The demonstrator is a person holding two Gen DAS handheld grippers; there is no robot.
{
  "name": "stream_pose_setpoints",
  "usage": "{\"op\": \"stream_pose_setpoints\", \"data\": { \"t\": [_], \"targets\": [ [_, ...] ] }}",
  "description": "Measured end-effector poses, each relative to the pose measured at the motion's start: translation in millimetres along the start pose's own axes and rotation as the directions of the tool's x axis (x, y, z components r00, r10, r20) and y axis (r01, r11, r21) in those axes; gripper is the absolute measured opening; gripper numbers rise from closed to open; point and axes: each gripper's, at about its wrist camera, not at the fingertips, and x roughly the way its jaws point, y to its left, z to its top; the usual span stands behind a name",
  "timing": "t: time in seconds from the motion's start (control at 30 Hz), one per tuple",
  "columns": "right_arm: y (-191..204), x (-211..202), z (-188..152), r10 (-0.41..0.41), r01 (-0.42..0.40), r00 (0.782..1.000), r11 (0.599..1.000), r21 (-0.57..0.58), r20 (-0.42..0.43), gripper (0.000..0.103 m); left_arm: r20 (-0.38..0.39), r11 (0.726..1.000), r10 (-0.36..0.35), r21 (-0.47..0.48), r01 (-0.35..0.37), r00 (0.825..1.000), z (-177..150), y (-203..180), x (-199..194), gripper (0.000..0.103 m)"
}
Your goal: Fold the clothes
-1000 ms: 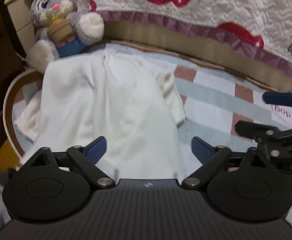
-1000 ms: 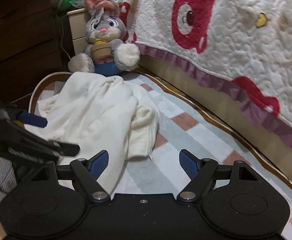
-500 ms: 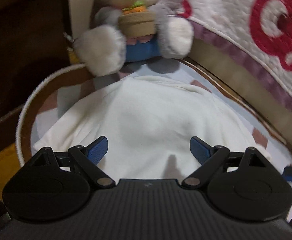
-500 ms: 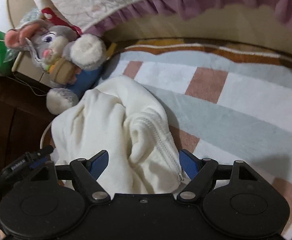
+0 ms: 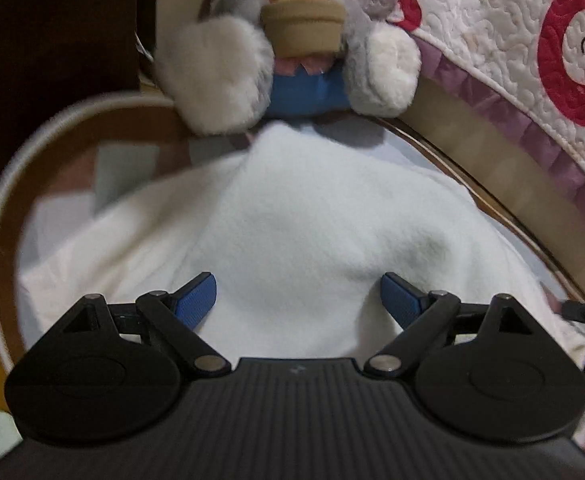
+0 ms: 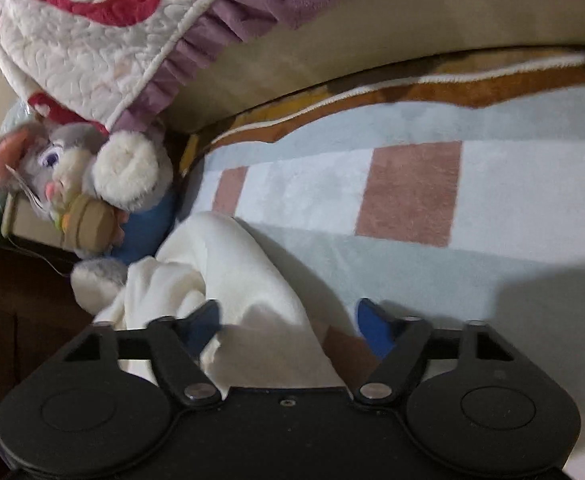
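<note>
A cream garment lay bunched on a checked rug beside a quilted bedspread, a plush rabbit at its far edge. The left tool gaped wide over the fabric; the right tool was closing around a fold.

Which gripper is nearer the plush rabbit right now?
Left. The left gripper faces the plush rabbit across the cream garment; the right gripper, jaws closing around fabric, sits off toward the rug.
</note>
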Motion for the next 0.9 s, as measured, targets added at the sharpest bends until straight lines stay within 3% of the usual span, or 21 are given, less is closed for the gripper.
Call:
{"op": "stream_pose_setpoints", "data": {
  "t": [0.07,0.2,0.3,0.5,0.63,0.73,0.9],
  "targets": [
    [-4.1,10.3,-3.7,0.054,-0.053,0.998,0.997,0.06,-0.014,0.053,-0.081,0.985,-0.131,-0.123,0.121,0.988,-4.5,10.1,9.9,0.08],
    [1.8,34.0,-18.7,0.139,-0.128,0.987,0.984,0.127,-0.085,0.045,-0.148,0.953,-0.266,-0.186,0.237,0.953,-11.1,12.7,20.4,0.074],
    [9.5,39.5,-28.9,0.17,-0.152,0.98,0.974,0.167,-0.103,0.045,-0.147,0.942,-0.311,-0.181,0.283,0.939,-12.2,8.5,17.5,0.07],
    [16.1,32.4,-38.3,0.306,-0.261,0.936,0.936,0.238,-0.175,0.044,-0.146,0.899,-0.409,-0.236,0.369,0.901,-12.1,7.7,8.4,0.064],
    [12.7,16.3,-49.6,0.395,-0.338,0.903,0.897,0.286,-0.171,0.044,-0.144,0.843,-0.505,-0.296,0.45,0.851,-11.3,7.0,-4.1,0.056],
    [7.9,-2.4,-58.7,0.455,-0.395,0.879,0.862,0.317,-0.143,0.044,-0.161,0.822,-0.551,-0.273,0.499,0.819,-13.0,-4.3,-20.6,0.05],
    [-3.6,-58.0,-79.4,0.547,-0.494,0.834,0.8,0.339,-0.075,0.045,-0.201,0.772,-0.635,-0.184,0.608,0.746,-19.6,-35.6,-60.8,0.046]
  ]
}}
